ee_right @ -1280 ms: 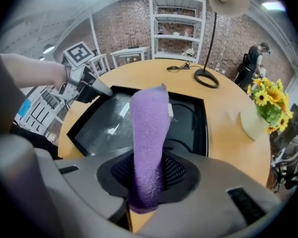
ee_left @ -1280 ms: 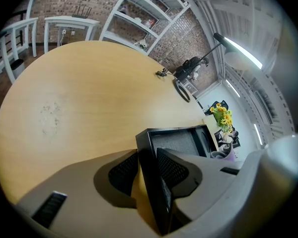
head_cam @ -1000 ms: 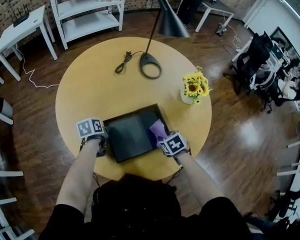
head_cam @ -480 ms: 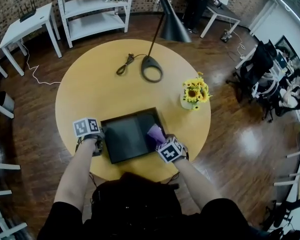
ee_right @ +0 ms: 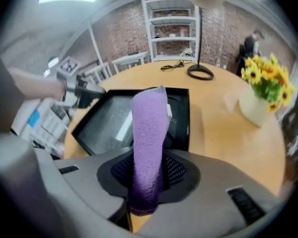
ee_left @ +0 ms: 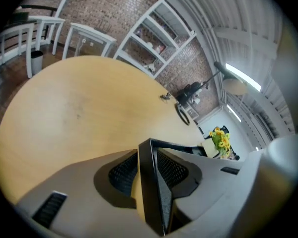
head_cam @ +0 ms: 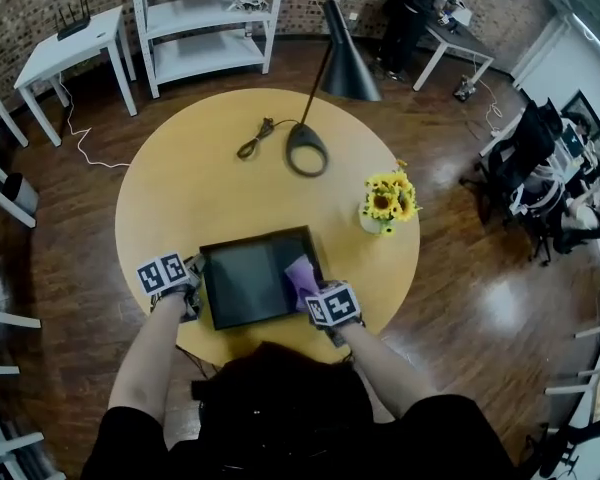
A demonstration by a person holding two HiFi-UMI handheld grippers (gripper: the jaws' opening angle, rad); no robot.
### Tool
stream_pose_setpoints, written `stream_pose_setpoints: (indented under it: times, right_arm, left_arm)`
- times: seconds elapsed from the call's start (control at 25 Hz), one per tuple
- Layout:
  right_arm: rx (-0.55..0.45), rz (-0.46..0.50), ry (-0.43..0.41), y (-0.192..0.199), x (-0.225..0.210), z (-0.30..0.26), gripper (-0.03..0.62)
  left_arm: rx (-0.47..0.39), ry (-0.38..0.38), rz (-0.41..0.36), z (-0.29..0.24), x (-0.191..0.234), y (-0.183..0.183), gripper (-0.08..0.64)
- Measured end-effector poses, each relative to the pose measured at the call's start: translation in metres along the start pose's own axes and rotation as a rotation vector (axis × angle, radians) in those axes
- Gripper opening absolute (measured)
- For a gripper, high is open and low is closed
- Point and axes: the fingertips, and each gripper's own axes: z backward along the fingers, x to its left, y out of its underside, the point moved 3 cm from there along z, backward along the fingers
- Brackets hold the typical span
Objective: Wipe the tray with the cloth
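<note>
While my left hand-held gripper (ee_left: 151, 187) pinches the left edge of the black tray (head_cam: 242, 283), my right hand-held gripper (ee_right: 146, 182) pinches the purple cloth (ee_right: 149, 128) over its right side.

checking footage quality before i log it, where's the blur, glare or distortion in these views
Head view: sharp, fisheye curves the room's edges, glare patch on the floor. Left gripper view: heavy barrel distortion, dark corners, the tray edge very close. Right gripper view: left side smeared, cloth clearer, light streak reflected in the tray.
</note>
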Motion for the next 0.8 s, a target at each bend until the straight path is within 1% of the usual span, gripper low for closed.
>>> stream_pose_setpoints:
  times: [0.04,0.08,0.12,0.16,0.2,0.28,0.36,0.44,0.48,0.52,0.56,0.6,0.68,0.76,0.8]
  right_arm:
    - [-0.035,-0.066,-0.070,-0.002,0.003,0.001,0.100]
    - [-0.085,-0.107,-0.111,-0.008,0.005,0.006,0.100]
    - [-0.134,-0.119,-0.122,-0.013,0.004,0.014,0.100]
    - [-0.168,-0.113,-0.110,-0.016,0.000,0.023,0.100]
    - [-0.182,-0.098,-0.086,-0.015,-0.006,0.031,0.100]
    - [-0.155,-0.070,-0.022,-0.005,-0.027,0.048,0.101]
    - [-0.110,-0.071,0.039,0.012,-0.054,0.061,0.110]
    - [-0.080,-0.071,0.104,0.024,-0.079,0.071,0.121]
    - [-0.069,-0.071,0.134,0.027,-0.089,0.075,0.134]
    - [-0.062,-0.076,0.157,0.030,-0.098,0.077,0.138]
    - [-0.059,-0.088,0.171,0.032,-0.104,0.079,0.148]
    - [-0.059,-0.103,0.178,0.034,-0.110,0.080,0.160]
    - [-0.069,-0.127,0.190,0.038,-0.118,0.084,0.205]
    - [-0.101,-0.133,0.212,0.035,-0.123,0.090,0.210]
    - [-0.120,-0.133,0.220,0.032,-0.123,0.094,0.243]
  left_arm:
    - [-0.063,0.005,0.016,0.010,0.001,-0.008,0.117]
    - [-0.121,0.015,0.035,0.021,0.001,-0.016,0.117]
    - [-0.172,0.030,0.055,0.032,0.000,-0.023,0.117]
    - [-0.214,0.050,0.072,0.042,-0.002,-0.029,0.117]
    - [-0.247,0.073,0.084,0.053,-0.006,-0.033,0.117]
    - [-0.295,0.131,0.083,0.074,-0.020,-0.038,0.117]
    - [-0.328,0.191,0.051,0.095,-0.037,-0.038,0.115]
    - [-0.347,0.234,-0.017,0.110,-0.050,-0.034,0.111]
    - [-0.357,0.246,-0.058,0.114,-0.055,-0.033,0.106]
    - [-0.371,0.254,-0.089,0.118,-0.060,-0.032,0.081]
    - [-0.389,0.262,-0.102,0.121,-0.065,-0.032,0.080]
    - [-0.408,0.272,-0.097,0.124,-0.071,-0.032,0.080]
    - [-0.439,0.293,-0.082,0.129,-0.085,-0.031,0.080]
    - [-0.451,0.307,-0.096,0.133,-0.102,-0.029,0.080]
    - [-0.450,0.313,-0.115,0.135,-0.109,-0.027,0.080]
